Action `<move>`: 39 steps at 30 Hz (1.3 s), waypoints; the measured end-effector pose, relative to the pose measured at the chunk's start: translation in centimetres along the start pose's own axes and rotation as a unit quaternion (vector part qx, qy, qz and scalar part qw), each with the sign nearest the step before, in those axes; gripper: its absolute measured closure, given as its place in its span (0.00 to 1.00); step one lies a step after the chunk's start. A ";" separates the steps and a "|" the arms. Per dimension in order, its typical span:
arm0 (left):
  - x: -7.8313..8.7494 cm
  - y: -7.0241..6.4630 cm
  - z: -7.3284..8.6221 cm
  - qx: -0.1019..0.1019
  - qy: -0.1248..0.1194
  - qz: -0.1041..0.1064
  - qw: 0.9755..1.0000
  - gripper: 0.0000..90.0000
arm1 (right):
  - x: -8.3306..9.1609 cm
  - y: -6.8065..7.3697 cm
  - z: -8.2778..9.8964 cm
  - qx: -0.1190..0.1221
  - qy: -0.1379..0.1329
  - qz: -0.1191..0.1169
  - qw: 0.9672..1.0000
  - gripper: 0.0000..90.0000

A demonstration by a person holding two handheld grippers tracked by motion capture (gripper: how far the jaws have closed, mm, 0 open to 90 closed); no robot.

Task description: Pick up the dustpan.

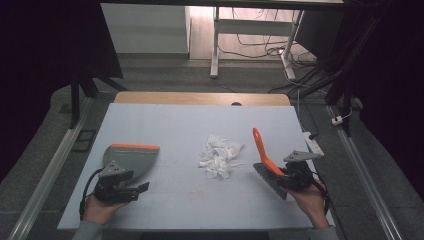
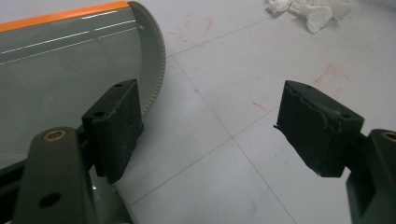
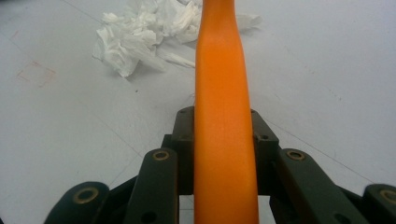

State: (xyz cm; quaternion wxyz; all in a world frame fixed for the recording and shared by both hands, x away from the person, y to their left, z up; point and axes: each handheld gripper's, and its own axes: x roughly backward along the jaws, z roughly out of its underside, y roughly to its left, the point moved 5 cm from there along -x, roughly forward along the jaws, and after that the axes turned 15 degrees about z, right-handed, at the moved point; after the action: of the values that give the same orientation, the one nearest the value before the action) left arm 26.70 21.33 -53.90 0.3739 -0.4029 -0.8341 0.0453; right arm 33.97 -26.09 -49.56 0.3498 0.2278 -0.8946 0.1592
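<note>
So this looks like the setup stage of a sweep-up job: a small heap of crumpled white paper scraps (image 1: 219, 156) sits mid-table on the pale blue table (image 1: 165, 125), with tools parked either side. The right gripper (image 1: 290, 176) has its jaws clamped snug on the orange handle of a little hand brush (image 1: 265, 157); in the right gripper view that handle (image 3: 223, 116) runs straight up between the pads, pointing at the scraps. The grey bristle end hangs toward the person's side of the table, just right of the heap and not touching it. Over on the left, the grey dustpan (image 1: 131, 159) with its orange lip lies flat, well apart from the scraps, lip on the far side. The left gripper (image 1: 131, 191) is right at the pan's near edge with its jaws spread wide; one pad (image 2: 114, 126) sits over the pan's corner, the other (image 2: 320, 126) over bare table. I think it isn't gripping anything, though the angle makes it hard to say whether that pad brushes the rim. Next move, I reckon: grab the pan's back edge, turn its lip toward the heap, then get the bristles down behind the scraps to push them in.
</note>
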 end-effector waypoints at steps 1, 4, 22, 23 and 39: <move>0.0 0.0 0.0 0.000 0.000 0.000 1.000 0.26 | -0.1 0.0 0.0 -0.001 -0.001 -0.001 1.000 0.79; -0.1 0.0 -0.1 -0.001 -0.001 0.002 1.000 0.26 | -0.1 0.0 0.0 0.000 -0.003 -0.001 1.000 0.79; -0.2 -0.2 -0.1 -0.004 0.002 0.006 1.000 0.26 | -0.1 0.2 -0.1 0.002 -0.013 0.003 1.000 0.79; -0.3 -0.3 -0.2 -0.006 0.002 0.007 1.000 0.26 | -0.1 0.2 -0.1 0.004 -0.014 0.004 1.000 0.79; -0.2 -0.9 -0.4 -0.017 0.007 0.011 1.000 0.26 | -0.2 0.3 0.0 0.007 -0.011 0.004 1.000 0.79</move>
State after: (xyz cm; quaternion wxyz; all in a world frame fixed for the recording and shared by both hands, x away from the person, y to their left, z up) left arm 26.47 20.50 -53.35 0.3725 -0.4188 -0.8275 0.0324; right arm 33.96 -25.71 -49.75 0.3379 0.2286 -0.8981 0.1642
